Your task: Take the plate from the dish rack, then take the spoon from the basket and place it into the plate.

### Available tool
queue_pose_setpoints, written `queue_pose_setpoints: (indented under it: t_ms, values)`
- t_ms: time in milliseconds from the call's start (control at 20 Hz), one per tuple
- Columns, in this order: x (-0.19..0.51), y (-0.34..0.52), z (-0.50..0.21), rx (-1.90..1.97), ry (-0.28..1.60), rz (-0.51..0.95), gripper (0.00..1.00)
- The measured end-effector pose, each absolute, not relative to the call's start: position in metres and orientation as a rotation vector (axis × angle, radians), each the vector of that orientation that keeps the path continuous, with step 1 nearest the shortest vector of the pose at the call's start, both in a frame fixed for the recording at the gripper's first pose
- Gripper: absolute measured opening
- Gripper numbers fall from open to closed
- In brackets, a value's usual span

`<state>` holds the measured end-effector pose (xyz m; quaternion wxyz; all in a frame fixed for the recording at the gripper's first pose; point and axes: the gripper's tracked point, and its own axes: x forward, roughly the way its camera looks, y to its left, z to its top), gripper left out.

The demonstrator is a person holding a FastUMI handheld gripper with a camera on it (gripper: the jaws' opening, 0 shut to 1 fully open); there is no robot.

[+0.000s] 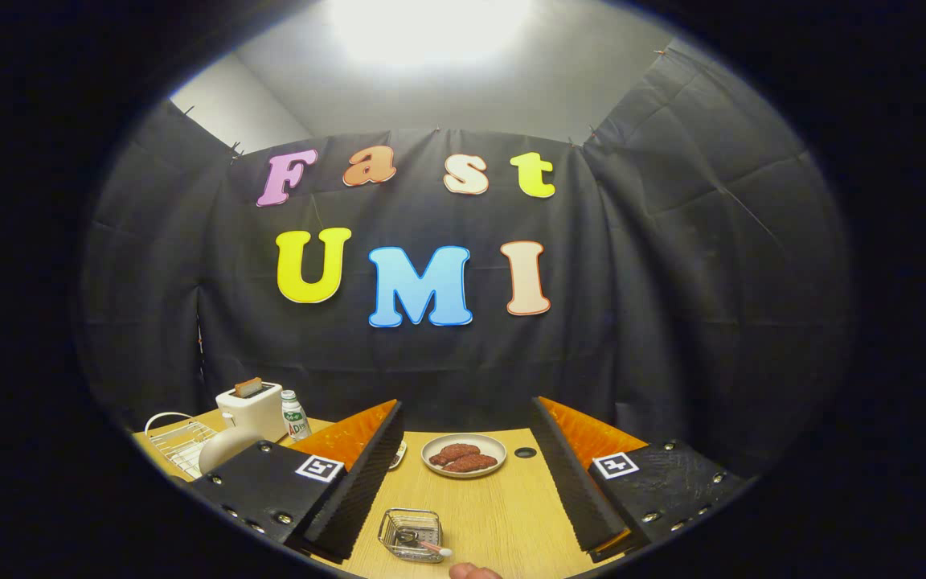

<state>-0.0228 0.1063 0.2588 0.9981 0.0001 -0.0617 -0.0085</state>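
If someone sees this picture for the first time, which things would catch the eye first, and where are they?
The open tool frames the wooden table, its fingers wide apart and holding nothing. Between them lies a wire basket with a spoon inside, and beyond it a plate with reddish-brown food. Past the left finger stand a white toaster, a small bottle and a dish rack with a pale plate.

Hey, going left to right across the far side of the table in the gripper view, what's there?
Dish rack with the plate → toaster → small bottle → dish of brownish food → dark hole in the table. The gripper is open, holding nothing.
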Motion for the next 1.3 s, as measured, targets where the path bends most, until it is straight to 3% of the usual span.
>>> queue_pose_setpoints:
  t_ms: [650, 1000, 1300]
  values:
    - [0.009, 0.269, 0.258, 0.030, 0.115, 0.265, 0.97]
    - [0.020, 0.341, 0.200, 0.123, 0.482, 0.365, 0.97]
    - [0.031, 0.389, 0.165, 0.177, 0.685, 0.402, 0.98]
